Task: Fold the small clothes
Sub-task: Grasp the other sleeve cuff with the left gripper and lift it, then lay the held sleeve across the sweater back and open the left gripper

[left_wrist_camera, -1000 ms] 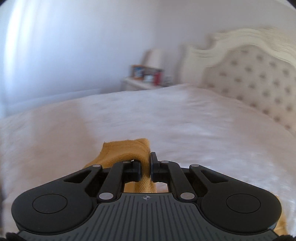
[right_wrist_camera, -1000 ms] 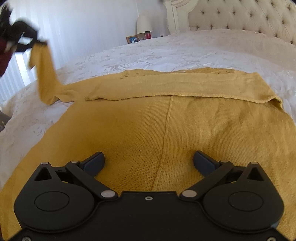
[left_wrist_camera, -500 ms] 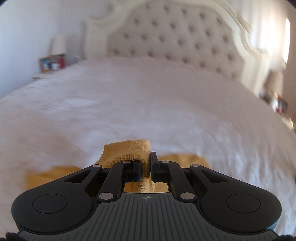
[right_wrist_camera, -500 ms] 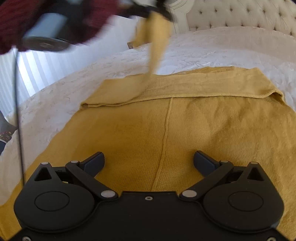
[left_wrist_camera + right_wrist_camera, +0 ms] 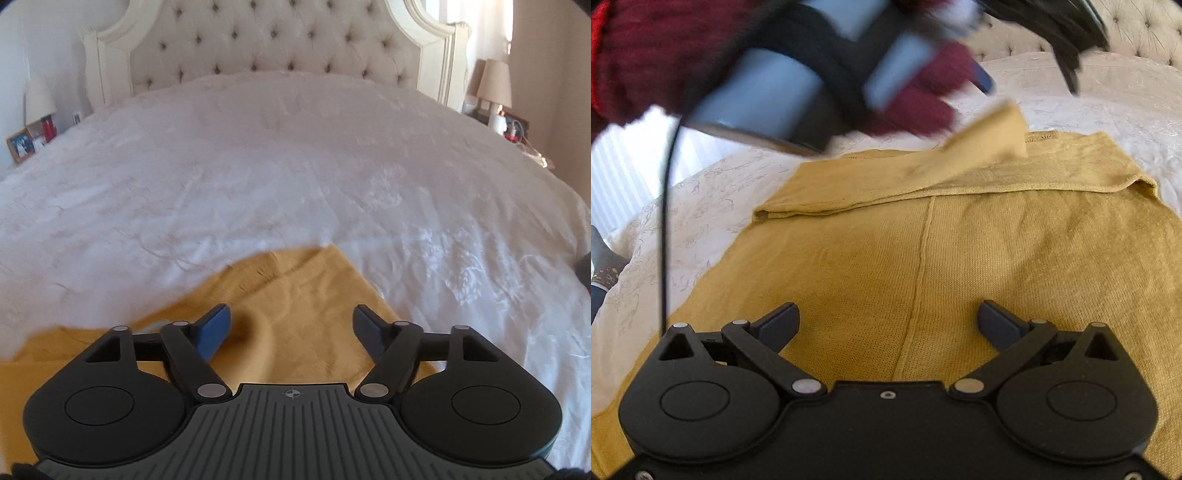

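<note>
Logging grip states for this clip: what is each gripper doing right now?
Left gripper: jaws opening, yellow sleeve released beneath them.
Right gripper: open, empty, above the yellow sweater.

A bed (image 5: 295, 166) with a white patterned cover carries one thing: a mustard sweater (image 5: 960, 258), spread flat, its 12 o'clock edge folded over.

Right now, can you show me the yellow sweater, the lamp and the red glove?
yellow sweater (image 5: 997, 266), right wrist view, flat knitted middle.
lamp (image 5: 494, 83), left wrist view, its shade.
red glove (image 5: 923, 99), right wrist view, blurred fingers.
</note>
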Motion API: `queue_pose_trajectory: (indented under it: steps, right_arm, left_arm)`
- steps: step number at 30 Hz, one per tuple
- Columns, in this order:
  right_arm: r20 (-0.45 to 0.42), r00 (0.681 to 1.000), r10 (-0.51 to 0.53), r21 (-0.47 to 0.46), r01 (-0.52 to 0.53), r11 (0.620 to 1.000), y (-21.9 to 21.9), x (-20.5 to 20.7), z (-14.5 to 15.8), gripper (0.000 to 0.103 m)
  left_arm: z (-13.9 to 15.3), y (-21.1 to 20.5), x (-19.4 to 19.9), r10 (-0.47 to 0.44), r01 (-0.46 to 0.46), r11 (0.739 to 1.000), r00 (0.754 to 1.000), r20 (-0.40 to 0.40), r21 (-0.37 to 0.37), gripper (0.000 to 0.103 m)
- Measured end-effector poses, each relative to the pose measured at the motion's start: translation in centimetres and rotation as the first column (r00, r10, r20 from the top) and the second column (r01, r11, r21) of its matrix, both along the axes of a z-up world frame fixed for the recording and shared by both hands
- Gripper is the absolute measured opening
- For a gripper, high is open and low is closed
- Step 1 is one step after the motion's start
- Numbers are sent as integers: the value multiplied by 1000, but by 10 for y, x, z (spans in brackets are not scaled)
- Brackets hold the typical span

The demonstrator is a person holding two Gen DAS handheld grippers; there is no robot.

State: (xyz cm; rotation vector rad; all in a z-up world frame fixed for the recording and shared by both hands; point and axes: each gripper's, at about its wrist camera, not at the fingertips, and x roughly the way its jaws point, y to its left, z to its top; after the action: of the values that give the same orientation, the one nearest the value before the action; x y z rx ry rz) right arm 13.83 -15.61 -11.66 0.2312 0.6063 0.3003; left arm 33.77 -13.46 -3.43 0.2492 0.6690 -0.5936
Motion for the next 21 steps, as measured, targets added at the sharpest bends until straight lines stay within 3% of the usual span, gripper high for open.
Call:
queue_pose_trajectory:
  steps: [4, 9, 15, 21]
  right_arm:
    - [-3, 1000, 1, -8, -1, 1000, 1, 0, 1, 103]
    - [-7, 1000, 3, -22, -3, 1000, 2, 0, -1, 103]
    - [-12, 1000, 7, -40, -7, 999, 6, 1, -2, 103]
    - [-13, 1000, 10, -19, -10, 1000, 4, 1, -3, 103]
  left_arm:
    - [16, 25, -6, 21, -21, 1000, 999, 42, 13, 77]
    - [15, 72, -9, 122, -122, 993, 991, 47, -3, 78]
    - [-13, 136, -16, 256, -256, 967, 967, -8, 3, 78]
    - [-45, 174, -28, 345, -345, 938, 937, -46, 16, 78]
